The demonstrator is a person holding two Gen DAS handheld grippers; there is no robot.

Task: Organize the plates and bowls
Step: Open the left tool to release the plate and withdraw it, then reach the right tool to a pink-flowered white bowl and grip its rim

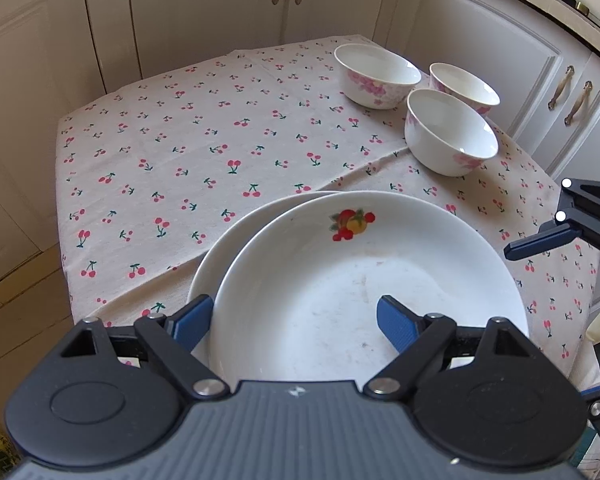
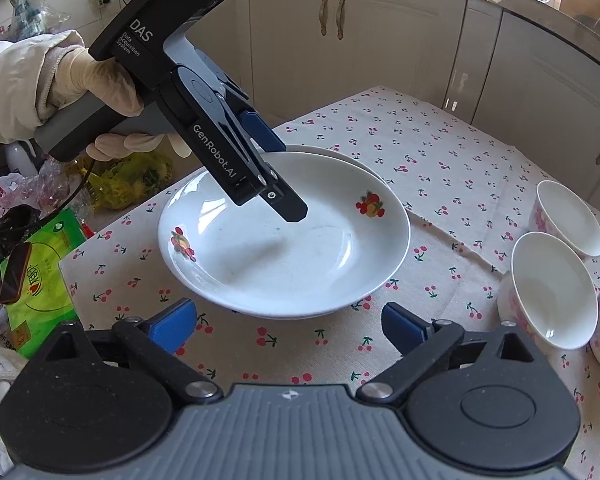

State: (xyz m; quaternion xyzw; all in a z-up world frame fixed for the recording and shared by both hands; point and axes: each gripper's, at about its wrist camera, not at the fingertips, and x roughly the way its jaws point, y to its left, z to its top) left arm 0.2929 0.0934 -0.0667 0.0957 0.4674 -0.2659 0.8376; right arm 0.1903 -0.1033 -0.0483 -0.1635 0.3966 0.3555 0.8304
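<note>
A white plate [image 1: 340, 272] [image 2: 300, 256] with fruit prints lies askew on a second white plate [image 1: 220, 248] [image 2: 340, 156] on the cherry-print tablecloth [image 1: 180, 160]. My left gripper [image 1: 294, 322] [image 2: 286, 178] is open and straddles the top plate's rim, with one finger inside the dish and the other outside, over the lower plate. My right gripper [image 2: 288, 326] stands open just short of the plate's near edge, nothing between its pads. Three white bowls with pink flowers [image 1: 376, 76] [image 1: 464, 86] [image 1: 452, 136] stand apart at the table's right side; one of them [image 2: 552, 288] is closest to my right gripper.
White cabinets [image 1: 220, 8] close in behind and to the right of the table. Plastic bags and a green packet [image 2: 40, 264] crowd the floor on the left. A gloved hand [image 2: 60, 80] holds the left gripper. One right gripper finger [image 1: 540, 242] reaches in at the edge.
</note>
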